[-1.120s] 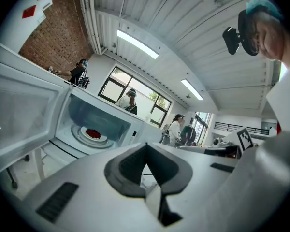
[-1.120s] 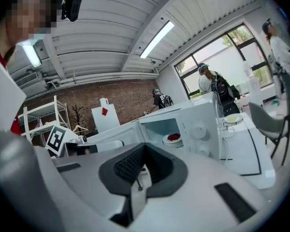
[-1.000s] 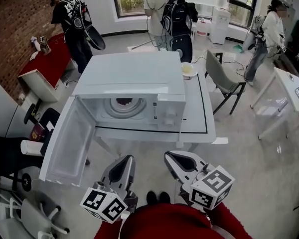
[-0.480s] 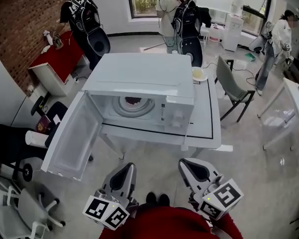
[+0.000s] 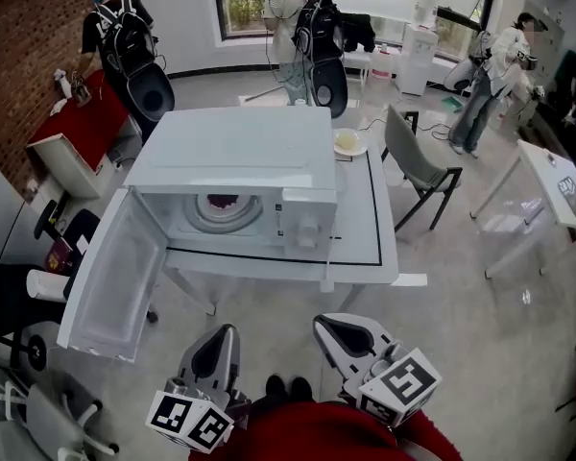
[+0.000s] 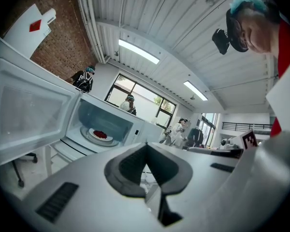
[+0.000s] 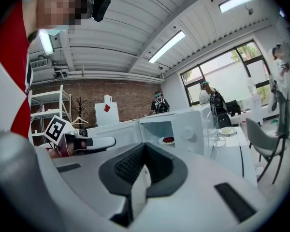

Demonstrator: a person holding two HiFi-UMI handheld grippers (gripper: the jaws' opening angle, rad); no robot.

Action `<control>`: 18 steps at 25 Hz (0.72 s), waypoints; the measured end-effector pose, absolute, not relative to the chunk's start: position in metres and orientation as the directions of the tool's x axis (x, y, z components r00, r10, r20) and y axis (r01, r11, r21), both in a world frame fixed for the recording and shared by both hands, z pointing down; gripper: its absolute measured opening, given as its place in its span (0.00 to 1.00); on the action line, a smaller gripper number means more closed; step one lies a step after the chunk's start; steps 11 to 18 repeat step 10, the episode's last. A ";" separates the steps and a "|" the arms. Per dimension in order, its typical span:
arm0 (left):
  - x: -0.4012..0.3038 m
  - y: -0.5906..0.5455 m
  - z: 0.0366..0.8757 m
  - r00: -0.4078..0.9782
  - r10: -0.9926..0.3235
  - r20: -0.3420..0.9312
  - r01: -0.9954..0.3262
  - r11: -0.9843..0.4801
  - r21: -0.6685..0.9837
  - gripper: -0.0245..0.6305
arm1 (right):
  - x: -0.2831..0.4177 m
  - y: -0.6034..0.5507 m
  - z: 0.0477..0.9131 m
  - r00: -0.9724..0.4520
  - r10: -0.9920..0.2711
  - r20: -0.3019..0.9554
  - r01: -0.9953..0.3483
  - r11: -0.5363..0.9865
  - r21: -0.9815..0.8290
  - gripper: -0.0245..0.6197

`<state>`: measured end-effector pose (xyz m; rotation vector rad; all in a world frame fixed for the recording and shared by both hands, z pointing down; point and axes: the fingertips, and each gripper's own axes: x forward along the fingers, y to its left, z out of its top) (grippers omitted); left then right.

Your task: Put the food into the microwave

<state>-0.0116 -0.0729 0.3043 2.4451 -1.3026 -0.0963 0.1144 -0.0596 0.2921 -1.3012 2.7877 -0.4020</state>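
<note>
The white microwave stands on a white table with its door swung open to the left. Inside, on the turntable, rests a plate of red food, also visible in the left gripper view as the plate of red food and in the right gripper view as the plate of red food. My left gripper and right gripper are held low near my body, well short of the microwave. Both are shut with nothing between the jaws.
A second plate with pale food sits on the table behind the microwave's right side. A grey chair stands right of the table. Several people stand at the back. A red-topped table is at the far left.
The view has shifted sideways and back, so the microwave sits a little left in frame. Both grippers stay low near my body, shut. The food has not moved.
</note>
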 end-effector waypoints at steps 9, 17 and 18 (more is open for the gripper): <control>-0.009 -0.067 0.310 0.579 -0.806 0.124 -0.781 -0.505 0.366 0.05 | 0.119 -0.053 0.300 -0.628 -0.772 0.097 -0.770 0.598 -0.225 0.06; -0.010 -0.064 0.312 0.579 -0.805 0.133 -0.783 -0.503 0.368 0.05 | 0.120 -0.050 0.301 -0.625 -0.774 0.102 -0.773 0.595 -0.220 0.06; -0.010 -0.064 0.312 0.579 -0.805 0.133 -0.783 -0.503 0.368 0.05 | 0.120 -0.050 0.301 -0.625 -0.774 0.102 -0.773 0.595 -0.220 0.06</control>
